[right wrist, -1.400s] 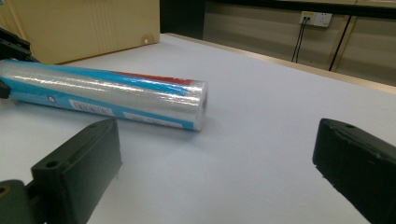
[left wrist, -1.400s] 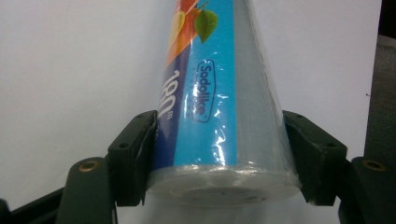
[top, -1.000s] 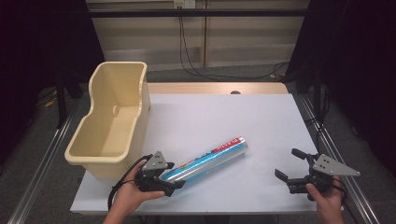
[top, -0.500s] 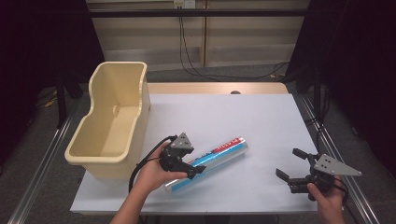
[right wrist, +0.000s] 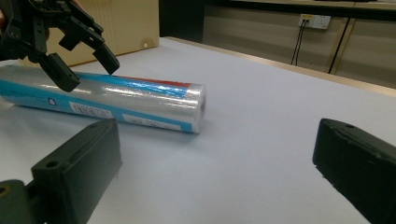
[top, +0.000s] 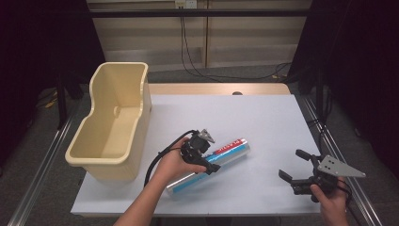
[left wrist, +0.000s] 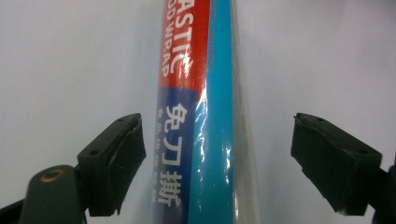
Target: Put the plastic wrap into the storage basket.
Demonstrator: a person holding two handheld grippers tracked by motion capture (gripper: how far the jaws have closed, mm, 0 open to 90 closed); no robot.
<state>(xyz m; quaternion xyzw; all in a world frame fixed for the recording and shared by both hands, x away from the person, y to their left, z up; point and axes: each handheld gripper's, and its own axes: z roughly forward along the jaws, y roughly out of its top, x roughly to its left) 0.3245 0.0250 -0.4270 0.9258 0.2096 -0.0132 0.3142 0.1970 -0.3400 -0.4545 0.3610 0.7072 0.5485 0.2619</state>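
Note:
A roll of plastic wrap in a blue, red and silver sleeve lies slantwise on the white table top. My left gripper hangs over the roll's middle, open. In the left gripper view its jaws stand on either side of the roll with clear gaps on both sides. My right gripper rests open near the front right corner, with nothing between its jaws. Seen from the right gripper view, the roll lies ahead, beyond my right gripper, and the left gripper is just above it.
A tall beige plastic bin stands at the table's left edge; its wall rises behind the roll in the right gripper view. Cables run down the wall at the back. White table surface stretches between the roll and the right gripper.
My left gripper has travelled from the front left edge up along the roll to its middle and now straddles it. The roll and the right gripper have stayed put.

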